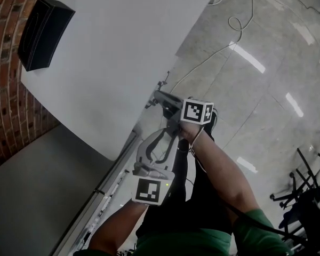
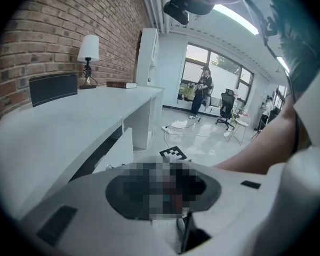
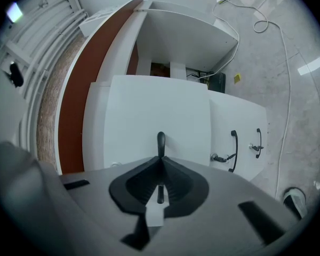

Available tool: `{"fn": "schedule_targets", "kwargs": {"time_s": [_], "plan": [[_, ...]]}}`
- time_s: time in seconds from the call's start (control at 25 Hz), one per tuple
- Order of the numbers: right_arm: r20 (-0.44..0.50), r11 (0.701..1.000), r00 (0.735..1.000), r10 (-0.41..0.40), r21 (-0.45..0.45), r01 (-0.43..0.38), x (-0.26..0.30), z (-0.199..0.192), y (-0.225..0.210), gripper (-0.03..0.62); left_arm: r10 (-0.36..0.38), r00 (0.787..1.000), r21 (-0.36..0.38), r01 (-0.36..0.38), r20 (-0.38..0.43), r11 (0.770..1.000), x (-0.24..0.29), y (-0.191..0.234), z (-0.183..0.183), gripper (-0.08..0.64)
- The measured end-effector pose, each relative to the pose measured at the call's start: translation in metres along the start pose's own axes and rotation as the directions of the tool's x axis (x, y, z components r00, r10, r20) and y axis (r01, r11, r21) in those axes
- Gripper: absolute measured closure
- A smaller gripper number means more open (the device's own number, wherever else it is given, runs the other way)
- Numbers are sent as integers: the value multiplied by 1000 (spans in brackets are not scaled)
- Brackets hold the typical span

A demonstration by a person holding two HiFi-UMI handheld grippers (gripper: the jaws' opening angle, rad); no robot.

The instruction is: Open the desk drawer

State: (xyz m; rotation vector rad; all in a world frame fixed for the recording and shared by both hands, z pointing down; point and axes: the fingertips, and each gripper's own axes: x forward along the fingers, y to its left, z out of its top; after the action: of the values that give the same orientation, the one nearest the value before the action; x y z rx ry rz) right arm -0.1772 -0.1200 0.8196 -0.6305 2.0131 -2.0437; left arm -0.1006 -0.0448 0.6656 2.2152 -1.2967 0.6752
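Gripping looks done and pulling does not. The right gripper (image 3: 160,161) has its ribbed black pads drawn narrow and pinched on the slim, dark, curved bar handle (image 3: 160,141) straight ahead of it. That handle stands proud of the smooth, flat white desk drawer front (image 3: 149,111), which still seems to sit flush under the matte white desk top (image 1: 112,47), so the whole draw outward remains. Off to this gripper's right, two more dark bar handles (image 3: 234,151) sit on a neighbouring white panel, one with a small metal key beside it. The left gripper (image 1: 159,143) hangs just behind the right one, touching nothing I can see; its jaw spacing I cannot tell.
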Motion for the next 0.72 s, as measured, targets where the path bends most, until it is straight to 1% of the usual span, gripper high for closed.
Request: {"fn": "schedule_targets", "kwargs": {"time_s": [0.32,0.72], "plan": [[-3,1000,1000,-18,13,18,-31,-8,-6,577,-15,1000,-8,15,-5,1000,2,-14,3,449],[11,998,998,-56,18,56,-86,-17,-14,577,-36,999,10,36,14,999,6,-31,10,449]]}}
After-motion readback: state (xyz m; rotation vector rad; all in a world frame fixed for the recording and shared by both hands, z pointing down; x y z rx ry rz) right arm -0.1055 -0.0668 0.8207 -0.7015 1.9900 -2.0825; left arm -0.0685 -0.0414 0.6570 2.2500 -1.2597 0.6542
